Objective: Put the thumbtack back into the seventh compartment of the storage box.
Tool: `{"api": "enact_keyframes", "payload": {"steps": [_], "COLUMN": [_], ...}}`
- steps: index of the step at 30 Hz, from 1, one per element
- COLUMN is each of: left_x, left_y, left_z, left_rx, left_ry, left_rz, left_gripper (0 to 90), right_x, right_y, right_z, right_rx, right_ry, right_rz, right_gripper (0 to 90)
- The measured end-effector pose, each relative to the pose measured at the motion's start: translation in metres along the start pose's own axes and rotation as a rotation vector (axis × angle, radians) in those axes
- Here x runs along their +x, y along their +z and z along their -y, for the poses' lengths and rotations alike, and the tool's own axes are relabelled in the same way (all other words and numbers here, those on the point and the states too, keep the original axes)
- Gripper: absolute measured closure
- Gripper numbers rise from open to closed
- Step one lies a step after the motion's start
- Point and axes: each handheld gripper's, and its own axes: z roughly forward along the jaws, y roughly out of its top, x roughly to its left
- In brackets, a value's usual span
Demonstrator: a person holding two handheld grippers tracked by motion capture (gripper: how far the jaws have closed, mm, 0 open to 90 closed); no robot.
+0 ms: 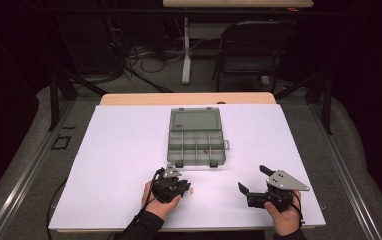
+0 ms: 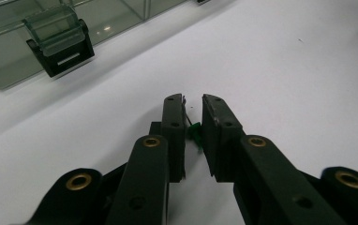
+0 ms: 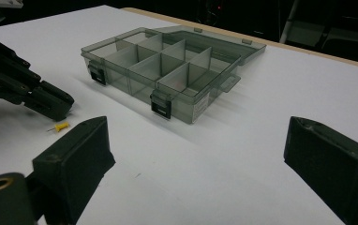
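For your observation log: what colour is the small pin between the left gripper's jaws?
Green: the pin shows best in the left gripper view, between the left gripper jaws.

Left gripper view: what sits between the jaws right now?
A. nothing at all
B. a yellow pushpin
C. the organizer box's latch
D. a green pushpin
D: in the left gripper view a small green pushpin sits pinched between the nearly closed jaws of the left gripper; the yellow pushpin lies loose on the table, and the organizer box stands apart.
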Motion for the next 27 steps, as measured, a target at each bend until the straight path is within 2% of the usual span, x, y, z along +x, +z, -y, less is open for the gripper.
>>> {"api": "enact_keyframes", "payload": {"steps": [14,27], "left_x": [-0.0009,0.0015], "left_y": [0.0010,0.0003], "left_z": [-0.0007,-0.0019], "left_rx": [0.006,0.011], "left_ry": [0.008,-0.005], "left_rz": [-0.012,0.005], "left_gripper": [82.5,83.3], "right_x": [0.0003,0.0000], "right_y": [0.0007,0.0006], "right_z": [0.0001,0.0002], "right_rx": [0.004,0.004], "right_ry": [-0.001,0.000], "right_rz": [-0.004,-0.002], "right_gripper": [7.7,8.1]}}
